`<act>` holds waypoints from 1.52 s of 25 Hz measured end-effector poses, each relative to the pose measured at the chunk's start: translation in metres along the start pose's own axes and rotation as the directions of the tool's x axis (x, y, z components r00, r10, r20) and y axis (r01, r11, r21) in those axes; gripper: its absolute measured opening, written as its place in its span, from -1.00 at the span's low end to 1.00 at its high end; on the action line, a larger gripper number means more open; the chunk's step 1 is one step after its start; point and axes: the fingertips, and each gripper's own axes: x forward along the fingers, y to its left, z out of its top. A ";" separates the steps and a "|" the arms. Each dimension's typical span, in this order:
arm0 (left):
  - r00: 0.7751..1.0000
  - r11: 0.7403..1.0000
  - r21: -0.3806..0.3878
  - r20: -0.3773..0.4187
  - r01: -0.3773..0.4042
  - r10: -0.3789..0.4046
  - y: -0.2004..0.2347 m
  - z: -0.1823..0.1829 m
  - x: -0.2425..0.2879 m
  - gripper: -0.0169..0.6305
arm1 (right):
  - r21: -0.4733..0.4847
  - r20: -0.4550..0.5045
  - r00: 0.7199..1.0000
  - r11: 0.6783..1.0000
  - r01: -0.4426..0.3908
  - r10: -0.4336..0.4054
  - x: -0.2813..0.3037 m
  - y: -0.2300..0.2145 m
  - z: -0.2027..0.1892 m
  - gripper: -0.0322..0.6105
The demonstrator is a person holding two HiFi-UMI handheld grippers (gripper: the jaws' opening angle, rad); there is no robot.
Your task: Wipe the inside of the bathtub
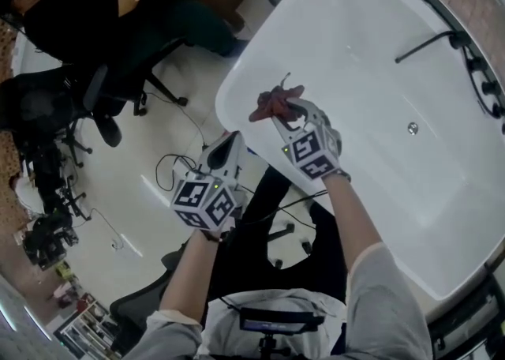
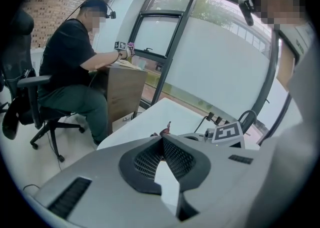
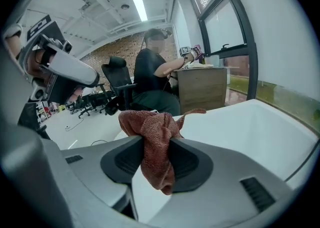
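The right gripper [image 3: 157, 159] was clamped on a reddish cloth [image 3: 155, 137], w/ most of the fabric bunched above the jaws and a short tail hanging below. It hung over the near end of the white bathtub [image 1: 379, 90], prob. not touching the surface yet. The left gripper [image 2: 162, 144] had its jaws together, empty, held outside the rim over the floor.

Main risk: the grip was on a narrow wad, so drag against the tub wall could pull the cloth out. Also, w/ so little fabric below the tips, pressing down might put hard jaw ends on the enamel, i.e. scraping instead of wiping. Reaching toward the drain [image 1: 412, 128] would mean leaning far over the tub.
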 end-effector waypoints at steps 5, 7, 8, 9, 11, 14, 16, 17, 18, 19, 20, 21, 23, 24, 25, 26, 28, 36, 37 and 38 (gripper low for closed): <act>1.000 1.000 -0.004 0.003 -0.005 0.005 0.024 -0.010 0.033 -0.92 | -0.019 -0.014 1.000 1.000 -0.006 0.005 0.065 -0.015 -0.013 -0.41; 1.000 1.000 -0.007 -0.002 0.001 -0.001 0.034 -0.012 0.040 -0.92 | -0.035 -0.012 1.000 0.999 -0.015 0.015 0.087 -0.014 -0.012 -0.41; 1.000 1.000 -0.010 -0.005 0.004 -0.004 0.038 -0.014 0.044 -0.92 | -0.040 -0.011 1.000 0.999 -0.019 0.019 0.096 -0.013 -0.012 -0.41; 1.000 1.000 -0.012 -0.009 0.006 -0.007 0.041 -0.015 0.047 -0.92 | -0.041 -0.013 1.000 0.999 -0.022 0.022 0.104 -0.013 -0.012 -0.41; 1.000 1.000 -0.012 -0.019 0.015 -0.015 0.042 -0.017 0.053 -0.92 | -0.031 -0.020 1.000 0.999 -0.020 0.020 0.118 -0.017 -0.016 -0.41; 0.999 0.999 -0.018 -0.022 0.038 -0.038 0.041 -0.018 0.064 -0.92 | -0.003 -0.026 1.000 1.000 -0.001 0.001 0.133 -0.028 -0.022 -0.41; 0.998 0.999 -0.022 -0.029 0.046 -0.047 0.042 -0.019 0.069 -0.92 | 0.011 -0.022 1.000 1.000 0.009 -0.008 0.139 -0.032 -0.022 -0.41; 0.998 0.999 -0.023 -0.038 0.047 -0.048 0.043 -0.020 0.071 -0.92 | 0.017 -0.021 1.000 1.000 0.011 -0.011 0.142 -0.033 -0.021 -0.41; 0.998 0.999 -0.023 -0.047 0.049 -0.050 0.045 -0.022 0.073 -0.92 | 0.024 -0.022 1.000 1.000 0.012 -0.012 0.146 -0.032 -0.021 -0.41; 0.997 0.998 -0.023 -0.055 0.053 -0.055 0.046 -0.023 0.076 -0.92 | 0.032 -0.026 1.000 0.999 0.012 -0.012 0.150 -0.031 -0.022 -0.41; 0.996 0.998 -0.024 -0.062 0.056 -0.057 0.048 -0.024 0.078 -0.92 | 0.040 -0.031 0.999 0.999 0.012 -0.011 0.155 -0.030 -0.022 -0.41; 0.996 0.998 -0.025 -0.068 0.058 -0.060 0.049 -0.024 0.081 -0.92 | 0.046 -0.036 0.999 0.999 0.012 -0.011 0.159 -0.029 -0.023 -0.41; 0.995 0.998 -0.025 -0.075 0.064 -0.066 0.049 -0.023 0.084 -0.92 | 0.051 -0.045 0.999 0.999 0.014 -0.012 0.165 -0.028 -0.021 -0.41; 0.994 0.997 -0.025 -0.080 0.069 -0.071 0.049 -0.022 0.086 -0.92 | 0.053 -0.049 0.999 0.998 0.017 -0.014 0.167 -0.028 -0.020 -0.41; 0.994 0.997 -0.024 -0.085 0.074 -0.076 0.048 -0.021 0.087 -0.92 | 0.059 -0.055 0.998 0.998 0.021 -0.017 0.168 -0.027 -0.020 -0.42; 0.993 0.996 -0.024 -0.090 0.080 -0.082 0.048 -0.021 0.088 -0.92 | 0.065 -0.061 0.998 0.998 0.024 -0.020 0.170 -0.026 -0.021 -0.42; 0.990 0.995 -0.025 -0.098 0.096 -0.098 0.051 -0.020 0.092 -0.92 | 0.074 -0.071 0.997 0.997 0.024 -0.019 0.176 -0.024 -0.023 -0.42; 0.984 0.994 -0.016 -0.144 0.108 -0.109 0.066 -0.020 0.110 -0.92 | 0.072 -0.068 0.997 0.997 -0.022 0.027 0.184 -0.024 -0.028 -0.44; 0.983 0.994 -0.013 -0.152 0.104 -0.105 0.069 -0.022 0.112 -0.92 | 0.070 -0.066 0.997 0.997 -0.028 0.033 0.185 -0.024 -0.030 -0.44; 0.982 0.995 -0.008 -0.158 0.099 -0.099 0.070 -0.023 0.113 -0.92 | 0.067 -0.064 0.997 0.997 -0.034 0.039 0.186 -0.024 -0.033 -0.44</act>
